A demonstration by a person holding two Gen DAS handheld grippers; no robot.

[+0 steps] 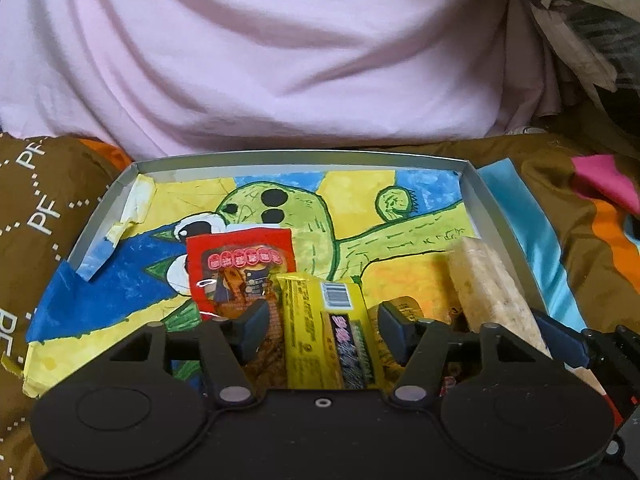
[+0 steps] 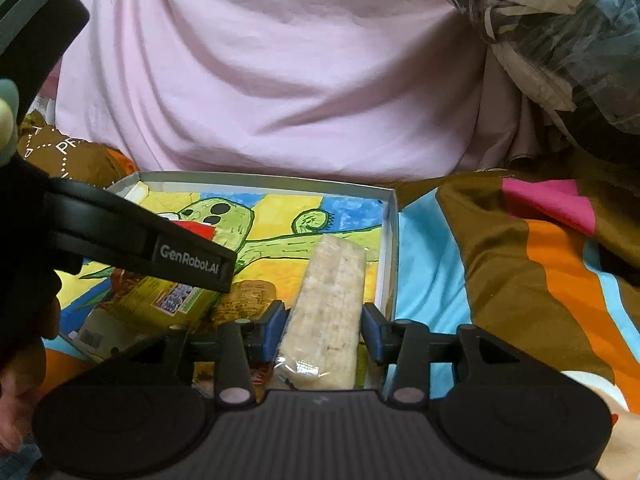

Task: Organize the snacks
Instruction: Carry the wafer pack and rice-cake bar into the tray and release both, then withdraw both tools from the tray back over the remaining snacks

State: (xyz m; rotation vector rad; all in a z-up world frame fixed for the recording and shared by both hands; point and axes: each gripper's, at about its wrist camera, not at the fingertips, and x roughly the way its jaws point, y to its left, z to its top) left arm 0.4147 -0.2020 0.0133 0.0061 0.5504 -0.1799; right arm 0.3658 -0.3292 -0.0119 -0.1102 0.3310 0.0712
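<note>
Left wrist view alone shows red packet [image 1: 242,272]; yellow bar [image 1: 324,332] lies lengthwise between parted left gripper [image 1: 320,328] pads, untouched. Right gripper [image 2: 322,332] likewise straddles rice bar [image 2: 328,304], pointing away, in box [image 2: 390,240].

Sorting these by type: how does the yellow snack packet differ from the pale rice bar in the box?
The yellow snack packet is opaque, printed, with a barcode; the pale rice bar sits in clear wrap, its grainy beige surface showing. The packet lies mid-box beside a red packet; the bar lies along the box's right wall. Both are long, point toward the box's far wall, and lie between open tongs.
</note>
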